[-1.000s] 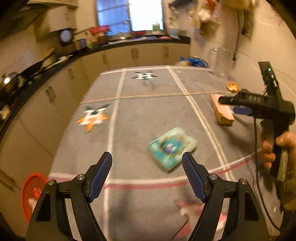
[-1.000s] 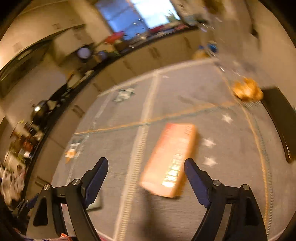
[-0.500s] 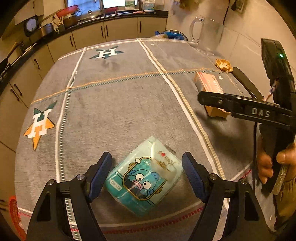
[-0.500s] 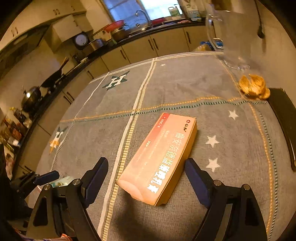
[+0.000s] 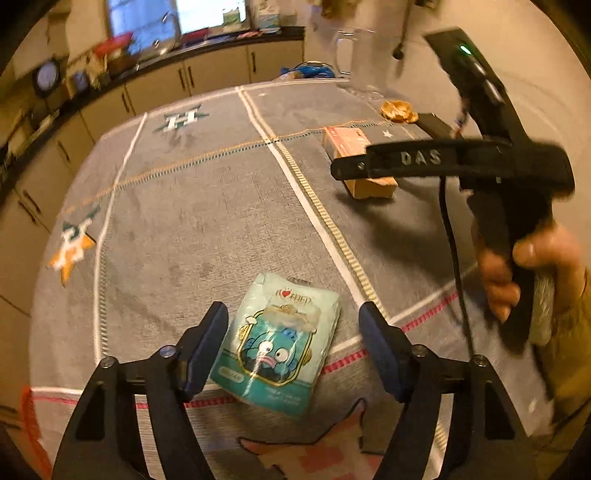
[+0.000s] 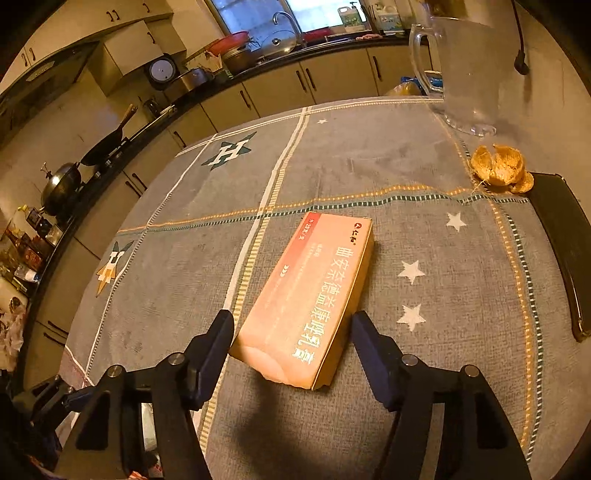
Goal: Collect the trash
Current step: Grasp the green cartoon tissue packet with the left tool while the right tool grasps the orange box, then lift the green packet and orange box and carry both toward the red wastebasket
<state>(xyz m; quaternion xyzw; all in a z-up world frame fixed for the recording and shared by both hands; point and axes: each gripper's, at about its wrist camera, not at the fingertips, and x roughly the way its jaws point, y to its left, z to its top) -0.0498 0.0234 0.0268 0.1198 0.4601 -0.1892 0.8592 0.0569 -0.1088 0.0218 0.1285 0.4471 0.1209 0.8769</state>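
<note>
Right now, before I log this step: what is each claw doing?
Left claw: open, closing around the teal wipes packet, not gripping yet.
Right claw: open, closing around the pink box, pads not pressing yet.

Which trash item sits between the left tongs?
The teal packet, cartoon face on it. The pink box is between the right tongs; the peel lies far off.

Home kitchen – sink tap (image 6: 282, 18), wok (image 6: 61, 184), cabinets (image 6: 332, 79)

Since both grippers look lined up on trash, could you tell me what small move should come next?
Probably finish closing both. The left gripper straddles the teal packet and the right gripper straddles the orange box; both jaws are closing, pads not yet pressing.
</note>
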